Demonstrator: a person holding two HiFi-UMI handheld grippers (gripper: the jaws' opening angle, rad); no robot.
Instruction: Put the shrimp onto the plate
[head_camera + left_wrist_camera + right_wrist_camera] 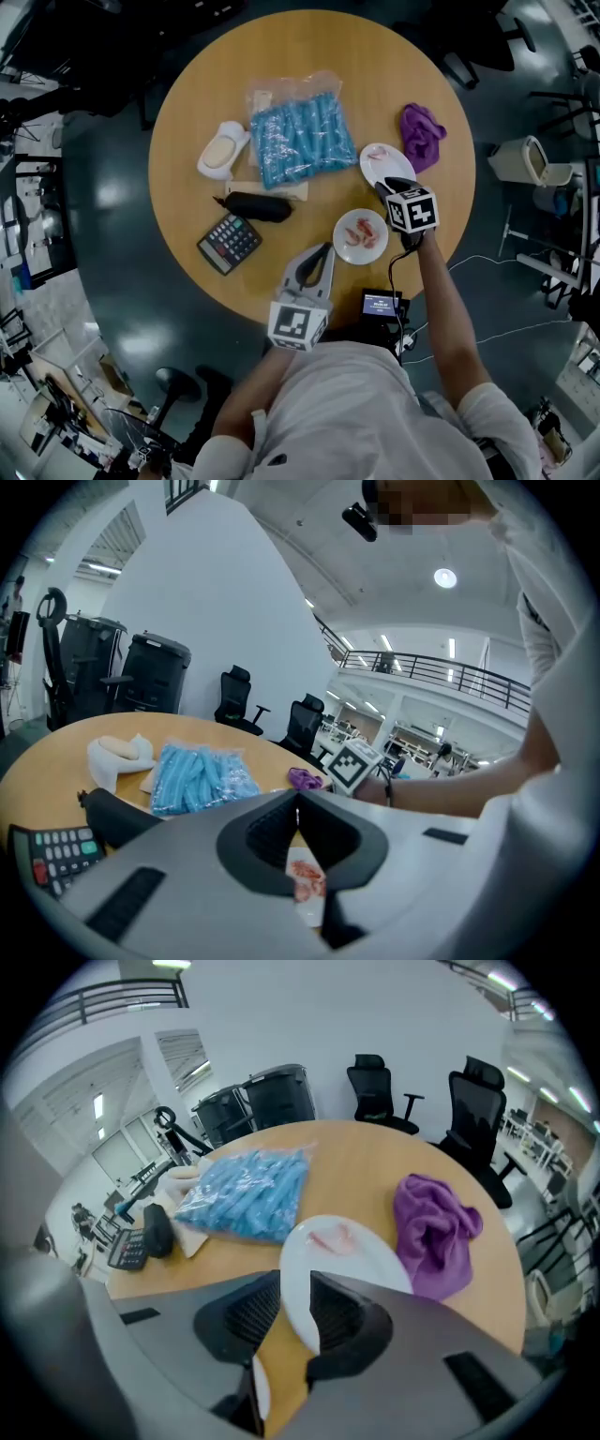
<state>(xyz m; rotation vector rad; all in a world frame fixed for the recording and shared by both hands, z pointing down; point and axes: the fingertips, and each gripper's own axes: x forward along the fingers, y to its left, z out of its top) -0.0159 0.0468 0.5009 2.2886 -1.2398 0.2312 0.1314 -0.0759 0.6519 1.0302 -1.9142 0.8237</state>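
My right gripper (294,1288) hangs over the far plate (370,1265), jaws apart and empty; one shrimp (330,1237) lies there. Left gripper (297,801) waits closed, empty, beside the near plate (339,242), which holds the remaining shrimp (362,234).

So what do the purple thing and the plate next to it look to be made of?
Purple thing: soft woven fabric, matte, judging by its crumpled folds and slumped shape. Plate: smooth, plain white with a thin even rim, likely ceramic or melamine; the look doesn't settle which.
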